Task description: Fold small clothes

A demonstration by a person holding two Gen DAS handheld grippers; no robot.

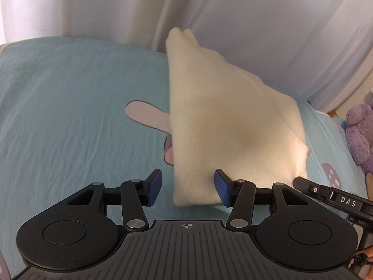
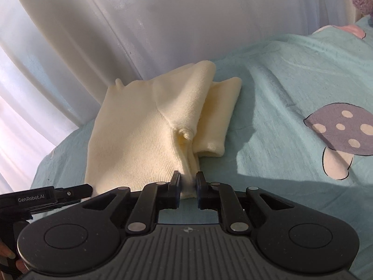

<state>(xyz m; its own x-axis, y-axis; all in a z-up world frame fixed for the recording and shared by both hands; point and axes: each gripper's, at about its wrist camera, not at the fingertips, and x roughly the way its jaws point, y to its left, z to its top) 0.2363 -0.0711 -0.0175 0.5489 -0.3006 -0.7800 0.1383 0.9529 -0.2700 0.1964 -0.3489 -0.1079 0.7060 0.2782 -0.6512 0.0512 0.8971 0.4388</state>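
Already the right tool (image 2: 188,184) pinches the near hem of the cream knit garment (image 2: 149,126) lying lengthwise away across the bed sheet (image 2: 291,74), while the left tool (image 1: 188,186) gapes wide, empty, beside that hem.

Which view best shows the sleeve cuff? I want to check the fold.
The right wrist view: the cream garment's cuff lies open-ended on the sheet. The left wrist view shows only the garment's blurred body, no cuff.

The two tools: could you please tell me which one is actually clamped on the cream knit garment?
The right tool: it is shut on the cream knit garment, pinching its near edge. The left tool is open, with the garment's edge lying loose between its blue pads.
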